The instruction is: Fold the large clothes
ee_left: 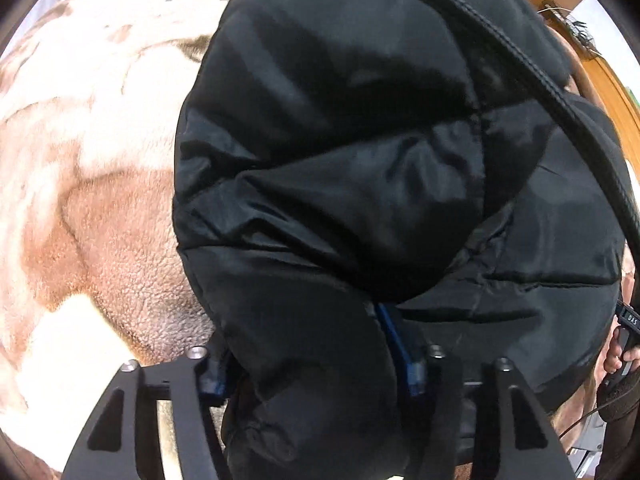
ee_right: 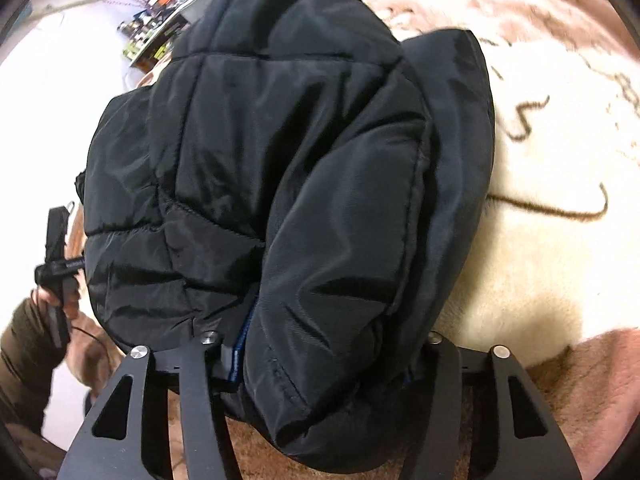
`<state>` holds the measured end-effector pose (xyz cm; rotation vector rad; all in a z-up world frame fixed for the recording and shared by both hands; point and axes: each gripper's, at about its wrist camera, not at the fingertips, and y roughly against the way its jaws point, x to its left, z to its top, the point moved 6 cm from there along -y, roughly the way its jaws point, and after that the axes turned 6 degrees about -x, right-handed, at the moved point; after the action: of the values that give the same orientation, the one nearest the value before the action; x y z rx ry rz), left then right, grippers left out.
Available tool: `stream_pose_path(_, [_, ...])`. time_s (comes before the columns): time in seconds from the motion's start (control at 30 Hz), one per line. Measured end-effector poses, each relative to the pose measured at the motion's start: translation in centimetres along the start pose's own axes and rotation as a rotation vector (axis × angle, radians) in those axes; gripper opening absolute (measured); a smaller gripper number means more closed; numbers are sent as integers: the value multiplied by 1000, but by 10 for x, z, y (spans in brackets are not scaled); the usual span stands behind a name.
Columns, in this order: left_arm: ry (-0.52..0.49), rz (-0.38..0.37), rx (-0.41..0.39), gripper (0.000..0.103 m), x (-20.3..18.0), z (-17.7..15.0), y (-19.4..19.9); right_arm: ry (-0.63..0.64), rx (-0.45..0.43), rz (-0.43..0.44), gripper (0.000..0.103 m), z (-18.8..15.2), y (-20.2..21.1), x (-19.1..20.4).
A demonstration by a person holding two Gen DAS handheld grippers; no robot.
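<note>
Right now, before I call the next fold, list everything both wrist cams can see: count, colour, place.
Puffer jacket: one, black, quilted, bunched up on the blanket, fills the middle of both views.
Fleece blanket: one, cream with brown patches, spread under the jacket.
Cable: one, black, braided, curves across the jacket at upper right of the left wrist view.
Wooden furniture: brown, right edge of the left wrist view; cannot tell what it is.
Books or magazines: small multicoloured pile, top left of the right wrist view, behind the jacket.
Left gripper: black, blue pads, shut on a jacket fold.
Right gripper: black, shut on a jacket fold.
</note>
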<state>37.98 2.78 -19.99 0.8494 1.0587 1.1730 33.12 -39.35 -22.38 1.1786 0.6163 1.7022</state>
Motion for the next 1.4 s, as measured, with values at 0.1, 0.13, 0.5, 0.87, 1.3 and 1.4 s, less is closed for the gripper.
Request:
stream_pose_path(0.1, [1,-4,-17,52,-3,-4,0,11,-5,-12,53,-1,-3,7])
stream_pose_path(0.13, [4,-13,-17,52,-3,-3,-1,1,-5,-6,53,-1,-2,4])
stream_pose_path(0.5, [93,-135,67,66,20,-3,-28,-3,-7,-32,54,1,-1,8])
stream_pose_path(0.87, [69,-104,-44,36,-9,2,-5,62,-35,-92,46,-2,2,23])
stream_pose_path(1.3, [83,-228,-215,30,-6,6,50,145,-206,-133,36,4,49,74])
stream_pose_path(1.4, [74,-249,-262,29,-3,10,60,155,-254,-123,35,8,61,85])
